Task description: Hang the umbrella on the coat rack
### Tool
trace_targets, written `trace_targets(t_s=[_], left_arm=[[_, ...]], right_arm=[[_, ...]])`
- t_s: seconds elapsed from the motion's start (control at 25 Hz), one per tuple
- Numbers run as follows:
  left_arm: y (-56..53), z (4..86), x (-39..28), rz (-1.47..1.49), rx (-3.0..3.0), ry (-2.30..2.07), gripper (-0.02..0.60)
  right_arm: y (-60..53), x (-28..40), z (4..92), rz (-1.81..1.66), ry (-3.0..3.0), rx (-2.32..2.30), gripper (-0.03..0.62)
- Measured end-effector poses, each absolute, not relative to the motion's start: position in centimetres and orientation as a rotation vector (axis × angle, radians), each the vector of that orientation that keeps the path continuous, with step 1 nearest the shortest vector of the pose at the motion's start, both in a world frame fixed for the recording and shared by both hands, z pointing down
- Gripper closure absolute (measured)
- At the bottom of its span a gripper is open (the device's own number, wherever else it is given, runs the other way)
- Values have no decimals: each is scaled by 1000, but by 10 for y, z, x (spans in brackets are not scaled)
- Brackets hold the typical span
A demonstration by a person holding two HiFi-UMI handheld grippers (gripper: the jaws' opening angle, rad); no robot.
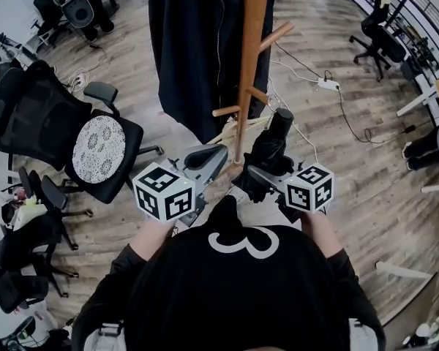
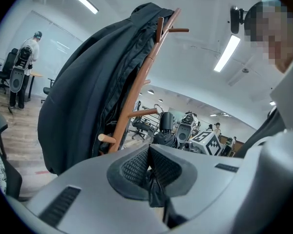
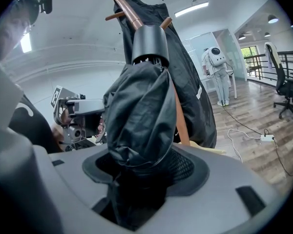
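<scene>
A folded black umbrella [image 1: 269,149] with a dark grey handle cap [image 3: 150,45] stands upright in my right gripper [image 1: 253,171], whose jaws are shut round its bunched fabric [image 3: 139,116]. My left gripper [image 1: 216,156] sits just left of it, its jaws shut on a thin black strip [image 2: 155,184]. The strip looks like the umbrella's strap, though its far end is hidden. The wooden coat rack [image 1: 250,50] rises right behind both grippers, with bare pegs [image 1: 227,111] and a dark coat [image 1: 194,42] hung on its left side. The left gripper view shows the rack pole [image 2: 136,94] and a peg [image 2: 142,113] close ahead.
A black office chair with a patterned cushion [image 1: 99,149] stands to the left. A power strip with cables [image 1: 328,84] lies on the wooden floor at the right, beyond it another chair [image 1: 380,42]. A person [image 2: 25,65] stands far off at the left.
</scene>
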State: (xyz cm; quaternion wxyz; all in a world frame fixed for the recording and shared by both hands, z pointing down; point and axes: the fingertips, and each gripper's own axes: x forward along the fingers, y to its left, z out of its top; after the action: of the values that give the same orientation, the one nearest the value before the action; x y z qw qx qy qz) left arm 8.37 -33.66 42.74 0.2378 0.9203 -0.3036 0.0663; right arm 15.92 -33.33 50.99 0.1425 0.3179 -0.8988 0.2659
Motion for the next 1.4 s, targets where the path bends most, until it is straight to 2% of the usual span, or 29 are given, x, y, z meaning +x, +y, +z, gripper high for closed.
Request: trace_targets(t_s=[1.4], left_arm=[[-358, 480, 47, 216, 2372, -958, 566]], right_arm=[[-390, 136, 565, 779, -2502, 865, 320]])
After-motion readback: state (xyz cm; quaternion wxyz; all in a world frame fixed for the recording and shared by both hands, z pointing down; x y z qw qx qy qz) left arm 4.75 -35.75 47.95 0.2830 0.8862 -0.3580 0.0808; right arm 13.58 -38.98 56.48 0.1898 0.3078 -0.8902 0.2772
